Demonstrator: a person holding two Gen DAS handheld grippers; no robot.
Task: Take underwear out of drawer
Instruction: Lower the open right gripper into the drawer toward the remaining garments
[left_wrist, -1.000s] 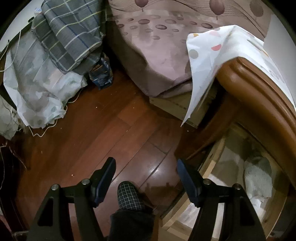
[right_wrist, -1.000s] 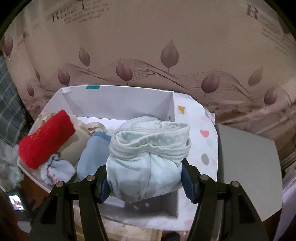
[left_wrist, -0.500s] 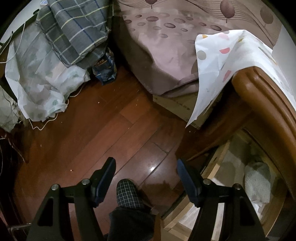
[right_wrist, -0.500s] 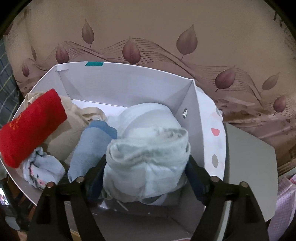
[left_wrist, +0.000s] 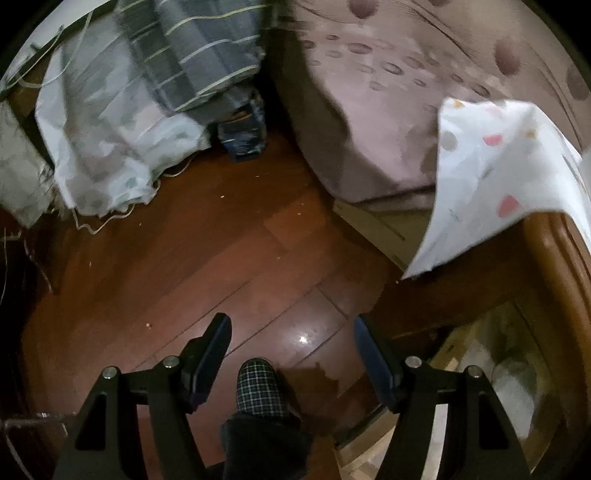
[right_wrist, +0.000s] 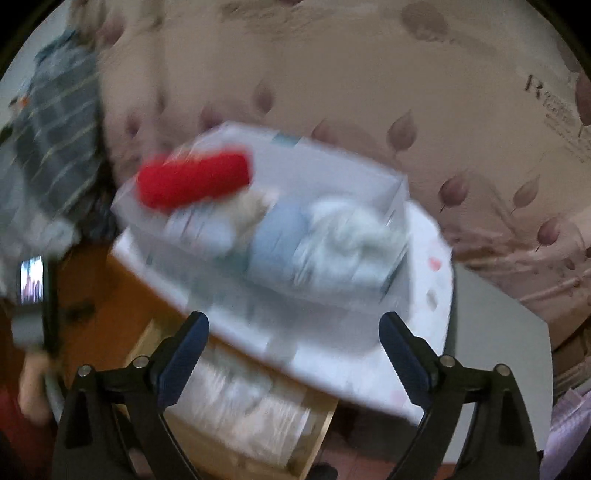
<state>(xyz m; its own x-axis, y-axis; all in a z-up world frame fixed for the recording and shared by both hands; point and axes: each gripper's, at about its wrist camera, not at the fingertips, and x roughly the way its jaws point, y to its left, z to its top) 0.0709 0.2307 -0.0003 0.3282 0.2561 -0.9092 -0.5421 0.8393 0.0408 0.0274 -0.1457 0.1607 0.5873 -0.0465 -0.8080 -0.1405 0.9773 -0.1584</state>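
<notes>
Bed with mauve leaf-print cover (right_wrist: 332, 74): fills the background of the right wrist view; no fault noted.

Open wooden drawer (left_wrist: 491, 373): visible at the lower right of the left wrist view, below a rounded wooden rail; a pale folded garment (left_wrist: 513, 376) lies inside, detail unclear.

White cardboard storage box (right_wrist: 332, 162): rests on the bed edge on a white sheet with coloured spots. The right view is heavily blurred.

Contents of box: a red rolled cloth (right_wrist: 192, 181) at the left, a light blue folded piece (right_wrist: 277, 240) at centre, and the pale mint-green soft cotton underwear (right_wrist: 351, 236) at the right end, loosely bundled.

Right hand-held gripper (right_wrist: 291, 350): jaws opening, wide apart, nothing between them; the underwear lies clear beyond the fingertips.

Left hand-held gripper (left_wrist: 291, 347): jaws moderately wide, empty, over red-brown floorboards and a checked slipper (left_wrist: 258, 384).

Handling judgement: the underwear is light, limp and compressible, not fragile and unlikely to slip. Best taken across the thickest bunched fold or the waistband; a loose edge would probably unroll.
</notes>
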